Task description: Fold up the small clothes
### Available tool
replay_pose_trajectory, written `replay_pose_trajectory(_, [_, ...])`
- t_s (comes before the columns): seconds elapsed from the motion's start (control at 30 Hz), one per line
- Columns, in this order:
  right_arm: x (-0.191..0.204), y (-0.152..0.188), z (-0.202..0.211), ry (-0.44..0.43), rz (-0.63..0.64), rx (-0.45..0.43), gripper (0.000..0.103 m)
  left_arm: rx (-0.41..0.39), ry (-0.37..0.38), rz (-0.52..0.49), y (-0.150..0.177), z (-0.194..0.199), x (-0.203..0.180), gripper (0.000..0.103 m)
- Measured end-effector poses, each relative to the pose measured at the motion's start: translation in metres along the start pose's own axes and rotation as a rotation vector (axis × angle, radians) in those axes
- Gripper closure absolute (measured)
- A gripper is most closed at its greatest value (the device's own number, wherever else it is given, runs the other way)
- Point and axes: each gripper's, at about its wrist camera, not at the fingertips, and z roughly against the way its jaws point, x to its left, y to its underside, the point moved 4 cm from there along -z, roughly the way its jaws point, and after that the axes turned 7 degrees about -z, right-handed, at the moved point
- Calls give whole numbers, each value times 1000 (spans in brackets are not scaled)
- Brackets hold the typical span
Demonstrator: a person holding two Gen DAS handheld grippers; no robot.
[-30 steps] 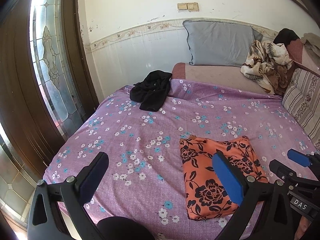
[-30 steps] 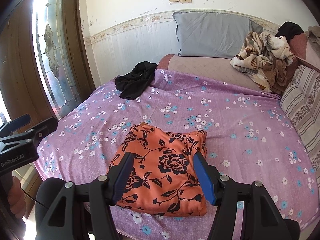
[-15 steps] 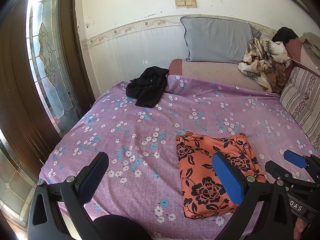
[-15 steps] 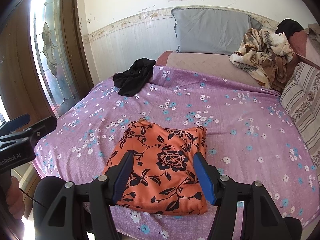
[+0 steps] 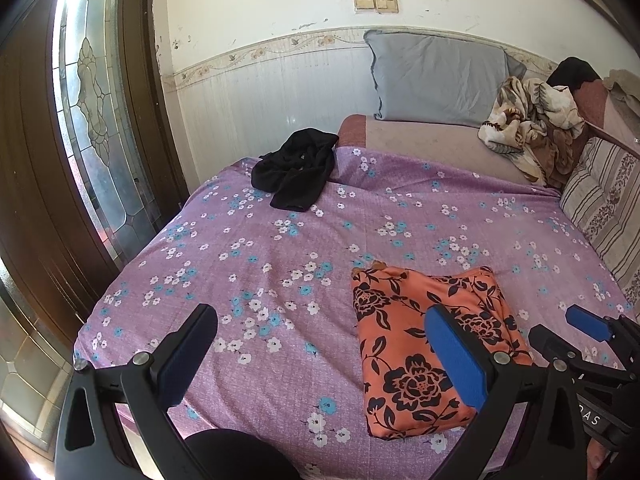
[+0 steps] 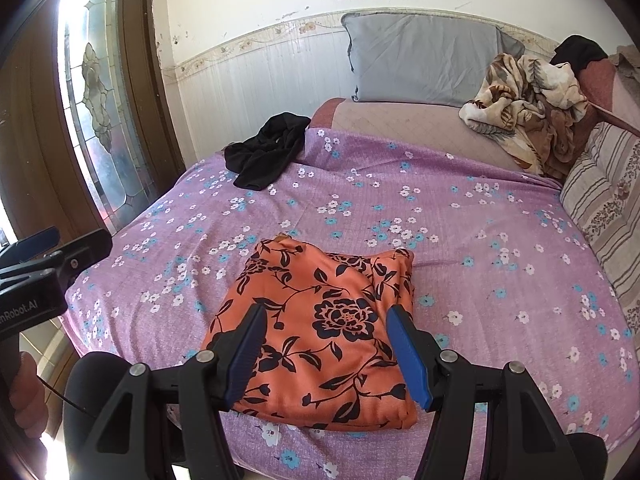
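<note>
An orange cloth with black flowers (image 5: 416, 344) lies folded into a flat rectangle on the purple flowered bedsheet (image 5: 280, 248), near the bed's front edge; it also shows in the right wrist view (image 6: 328, 328). My left gripper (image 5: 320, 344) is open and empty, held above the sheet to the left of the cloth. My right gripper (image 6: 326, 344) is open and empty, held above the cloth's near half. A crumpled black garment (image 5: 298, 174) lies at the sheet's far left corner, also in the right wrist view (image 6: 266, 152).
A grey pillow (image 5: 436, 80) leans on the back wall. A crumpled patterned blanket (image 5: 528, 128) lies at the back right, with a striped cushion (image 5: 604, 200) along the right side. A glass-panelled wooden door (image 5: 88, 120) stands left of the bed.
Both grippers have drawn back and up from the bed, so the folded orange cloth sits farther away in both views. Both stay open; the cloth has not moved.
</note>
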Motion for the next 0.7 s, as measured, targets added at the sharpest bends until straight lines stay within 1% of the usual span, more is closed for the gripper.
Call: replay_pose_trajectory(0.7, [3, -2, -7, 27, -6, -1, 37, -2, 9, 6, 0, -6, 5, 0])
